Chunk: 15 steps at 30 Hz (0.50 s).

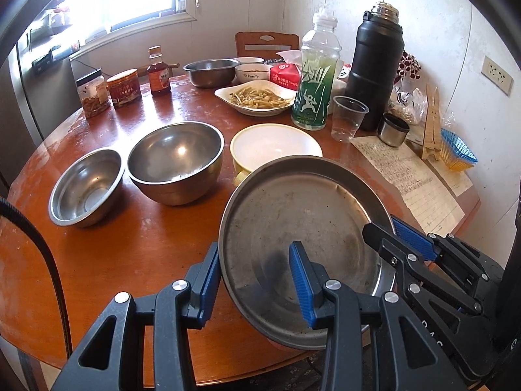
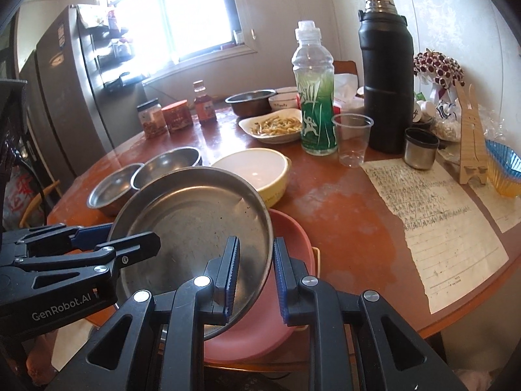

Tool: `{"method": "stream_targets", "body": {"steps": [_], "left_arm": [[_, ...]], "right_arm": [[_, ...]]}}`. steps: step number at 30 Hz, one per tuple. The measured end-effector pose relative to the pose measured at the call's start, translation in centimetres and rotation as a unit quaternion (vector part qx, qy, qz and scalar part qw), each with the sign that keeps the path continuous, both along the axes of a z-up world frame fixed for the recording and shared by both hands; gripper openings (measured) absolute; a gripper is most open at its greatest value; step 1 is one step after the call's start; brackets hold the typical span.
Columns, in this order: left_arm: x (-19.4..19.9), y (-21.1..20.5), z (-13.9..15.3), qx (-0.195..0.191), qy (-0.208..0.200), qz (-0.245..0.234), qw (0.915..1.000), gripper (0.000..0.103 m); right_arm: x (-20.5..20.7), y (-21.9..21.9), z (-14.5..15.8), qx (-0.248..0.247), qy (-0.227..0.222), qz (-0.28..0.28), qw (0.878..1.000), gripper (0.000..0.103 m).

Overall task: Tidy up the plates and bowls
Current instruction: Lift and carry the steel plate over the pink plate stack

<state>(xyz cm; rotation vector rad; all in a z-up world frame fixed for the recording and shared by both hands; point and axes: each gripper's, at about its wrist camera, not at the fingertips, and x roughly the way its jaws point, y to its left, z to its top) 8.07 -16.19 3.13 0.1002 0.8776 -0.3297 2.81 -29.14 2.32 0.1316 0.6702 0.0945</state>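
Both claws grip one steel plate [image 1: 293,228] by its rim, tilted above the near edge of the round worktop [image 1: 130,244]. Left claw [image 1: 257,280] pinches the near-left rim, one pad inside the plate, one outside. Right claw [image 2: 255,280] is pressed together on the opposite rim — a pink plate [image 2: 293,260] sits just under it. Beyond: two steel bowls [image 1: 176,163] side by side w/ a yellow bowl [image 1: 273,146] to their right, all on the worktop.
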Motion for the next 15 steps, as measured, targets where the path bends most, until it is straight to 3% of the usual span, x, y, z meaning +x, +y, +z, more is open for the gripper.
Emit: {"method": "stream_targets", "body": {"steps": [15], "left_arm": [[0.5, -0.9, -1.7, 0.012, 0.018, -0.011, 0.9997, 0.041]], "right_arm": [[1.0, -0.4, -1.6, -0.021, 0.021, -0.009, 1.0, 0.022]]}}
